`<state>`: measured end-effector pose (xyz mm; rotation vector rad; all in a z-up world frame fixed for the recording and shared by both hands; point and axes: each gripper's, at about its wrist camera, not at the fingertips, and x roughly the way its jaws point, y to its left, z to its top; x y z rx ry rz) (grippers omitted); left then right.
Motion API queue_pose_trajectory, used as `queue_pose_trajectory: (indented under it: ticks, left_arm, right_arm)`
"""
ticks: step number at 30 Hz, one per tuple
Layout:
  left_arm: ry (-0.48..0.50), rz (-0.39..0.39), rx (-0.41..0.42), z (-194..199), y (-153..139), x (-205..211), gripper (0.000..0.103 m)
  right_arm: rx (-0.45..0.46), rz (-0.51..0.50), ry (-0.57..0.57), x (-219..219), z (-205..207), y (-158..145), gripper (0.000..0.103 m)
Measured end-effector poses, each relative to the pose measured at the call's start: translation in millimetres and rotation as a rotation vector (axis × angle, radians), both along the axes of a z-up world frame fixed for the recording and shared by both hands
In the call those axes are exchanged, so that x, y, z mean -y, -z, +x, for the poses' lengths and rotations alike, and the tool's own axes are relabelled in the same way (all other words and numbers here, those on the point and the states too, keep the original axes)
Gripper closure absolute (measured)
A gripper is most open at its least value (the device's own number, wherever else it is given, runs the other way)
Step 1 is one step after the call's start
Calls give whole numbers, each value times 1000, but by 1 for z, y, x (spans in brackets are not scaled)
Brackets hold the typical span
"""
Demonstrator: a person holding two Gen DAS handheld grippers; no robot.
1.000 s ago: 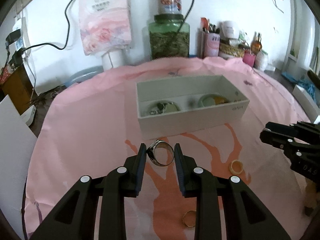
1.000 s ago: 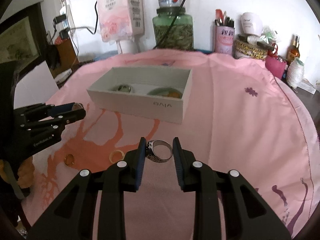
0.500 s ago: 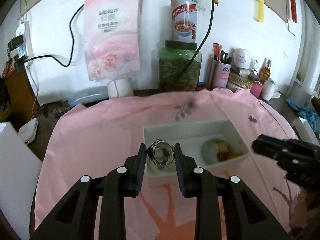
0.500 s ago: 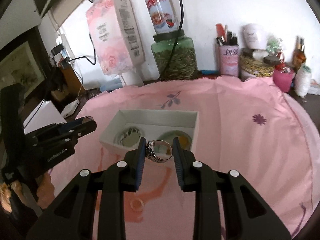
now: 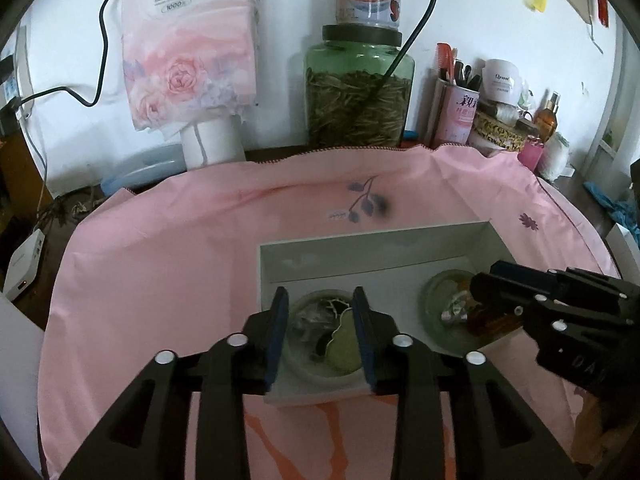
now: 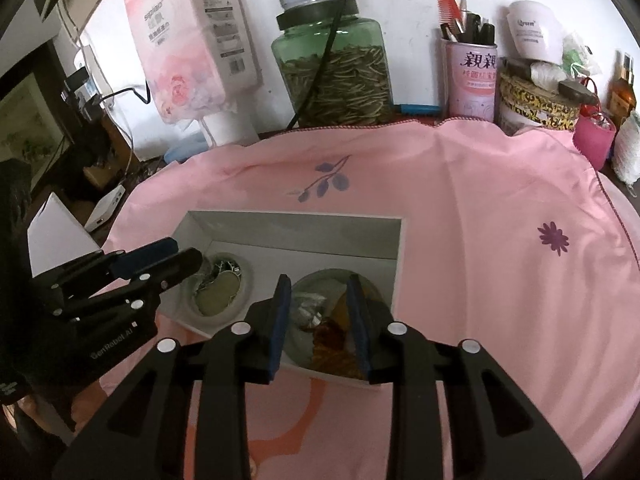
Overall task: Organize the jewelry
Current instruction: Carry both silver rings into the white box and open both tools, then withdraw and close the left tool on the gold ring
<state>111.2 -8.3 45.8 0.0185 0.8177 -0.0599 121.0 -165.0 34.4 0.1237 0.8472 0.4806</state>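
Now both grippers hang over the white box point(image 5: 280, 264): left gripper point(image 5: 320, 336) jaws opening, empty, above the left dish point(image 5: 316, 364); right gripper point(image 6: 318, 322) jaws slightly apart, empty, above the right dish point(image 6: 304, 344). Risk: jaws dipping and tipping a dish, spilling jewelry.

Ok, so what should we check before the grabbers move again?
1. Left gripper over the left dish: ok.
2. Left gripper's jaws are opening with nothing pinched between them: ok.
3. Right gripper over the right dish: ok.
4. Right gripper pinching a ring: cannot tell; silvery bits show between its pads.
5. The two grippers are apart from each other: ok.
6. White box flat on the pink cloth: ok.
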Motion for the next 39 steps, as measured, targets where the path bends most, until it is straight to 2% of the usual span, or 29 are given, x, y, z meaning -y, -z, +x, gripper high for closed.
queue_pose_trajectory:
  ticks: [4, 12, 20, 25, 29, 34, 39]
  left_arm:
    - [0, -25, 11, -4, -5, -1, 64]
    - [5, 17, 45, -21, -13, 10, 62]
    - [10, 31, 50, -57, -16, 8, 56]
    - [23, 59, 41, -90, -10, 1, 54]
    - [43, 68, 26, -115, 0, -2, 52]
    - [119, 71, 10, -147, 14, 2, 51]
    - [216, 73, -12, -161, 23, 16, 51]
  right_arm:
    - [18, 27, 6, 7, -6, -8, 75]
    - [45, 60, -13, 9, -29, -22, 74]
    - [75, 47, -18, 12, -61, -27, 66]
    - [86, 26, -24, 11, -84, -19, 52]
    - [83, -9, -24, 9, -97, -7, 46]
    - [65, -17, -22, 13, -106, 7, 42]
    - [54, -14, -25, 18, -108, 13, 39]
